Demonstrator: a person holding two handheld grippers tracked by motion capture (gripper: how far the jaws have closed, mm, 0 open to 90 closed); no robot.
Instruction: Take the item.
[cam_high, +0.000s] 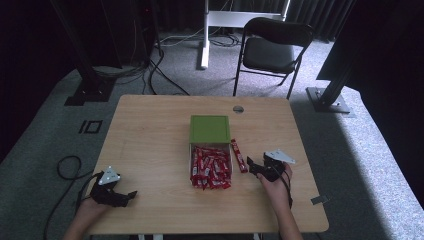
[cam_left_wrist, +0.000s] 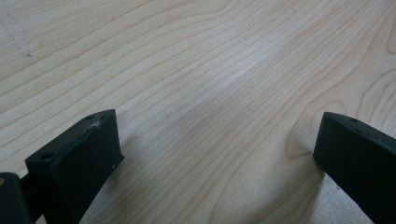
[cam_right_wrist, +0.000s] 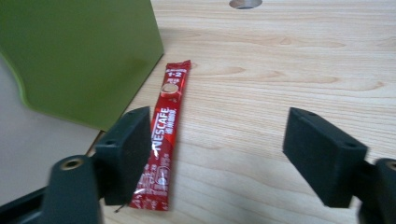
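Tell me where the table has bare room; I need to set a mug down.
Bare wood lies left of the green box and sachet pile, and right of the loose Nescafe sachet. The middle is crowded.

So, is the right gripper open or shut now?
Open. The right gripper has its jaws wide apart, holding nothing; the red sachet lies flat on the table beside one jaw.

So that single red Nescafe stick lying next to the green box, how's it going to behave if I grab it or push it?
The Nescafe stick is a thin, flat, glossy sachet, so it is probably light and would slide on the table rather than roll. Its long, narrow shape suggests it may bend if pinched at one end. Lying flat, it could be hard for the right gripper to get its open fingers under.
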